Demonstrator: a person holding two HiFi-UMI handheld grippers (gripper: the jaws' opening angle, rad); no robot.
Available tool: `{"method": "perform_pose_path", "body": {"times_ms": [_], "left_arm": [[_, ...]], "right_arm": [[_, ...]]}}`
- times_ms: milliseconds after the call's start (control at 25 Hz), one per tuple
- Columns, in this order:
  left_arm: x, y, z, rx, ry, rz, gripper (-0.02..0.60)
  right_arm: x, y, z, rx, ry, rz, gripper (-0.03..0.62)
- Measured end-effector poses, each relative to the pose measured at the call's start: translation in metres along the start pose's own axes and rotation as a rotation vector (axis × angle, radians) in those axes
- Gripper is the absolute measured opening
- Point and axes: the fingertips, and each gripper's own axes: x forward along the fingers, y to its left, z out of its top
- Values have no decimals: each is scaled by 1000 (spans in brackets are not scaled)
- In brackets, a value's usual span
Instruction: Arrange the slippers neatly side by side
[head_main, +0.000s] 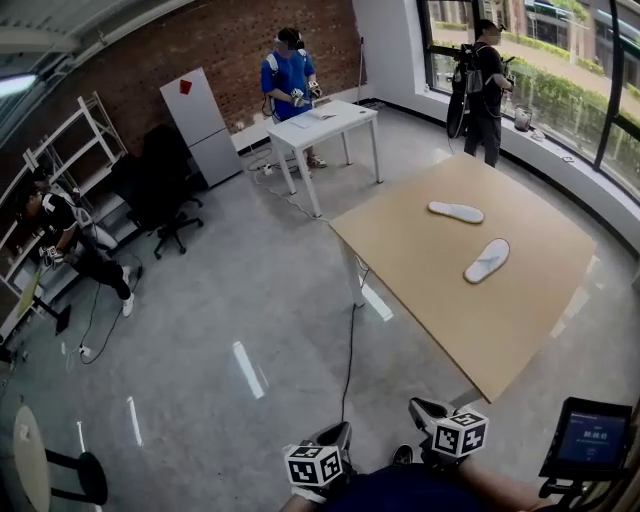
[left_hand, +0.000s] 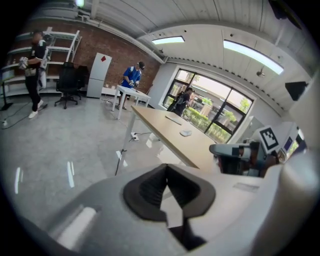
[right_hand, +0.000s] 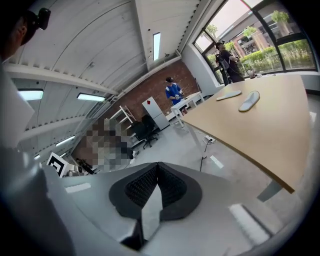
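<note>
Two white slippers lie apart on the wooden table (head_main: 520, 330). The far slipper (head_main: 456, 211) lies crosswise. The nearer slipper (head_main: 487, 260) is angled, a little to its right. Both show in the right gripper view, far slipper (right_hand: 228, 94) and nearer slipper (right_hand: 248, 101), and tiny in the left gripper view (left_hand: 186, 133). My left gripper (head_main: 335, 433) and right gripper (head_main: 425, 410) are low at the bottom of the head view, over the floor, well short of the table. The left gripper (left_hand: 166, 170) and right gripper (right_hand: 157, 167) are both shut, pads touching, holding nothing.
A cable (head_main: 350, 340) runs over the grey floor beside the table's near-left edge. A white table (head_main: 325, 125) with a person in blue stands at the back. Another person (head_main: 487, 90) is by the windows. An office chair (head_main: 165, 190) is far left, a screen (head_main: 592, 438) at lower right.
</note>
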Motion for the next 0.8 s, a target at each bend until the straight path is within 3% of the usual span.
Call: {"method": "perform_pose_path", "body": {"times_ms": [240, 440, 800], "left_arm": [[26, 3, 20, -21, -1, 56, 5], [38, 17, 38, -40, 4, 85, 3], [112, 35, 96, 12, 51, 4, 3]], "right_arm": [[28, -25, 22, 24, 49, 46, 6], [41, -44, 36, 59, 49, 27, 6], [85, -89, 90, 74, 5, -54, 6]]}}
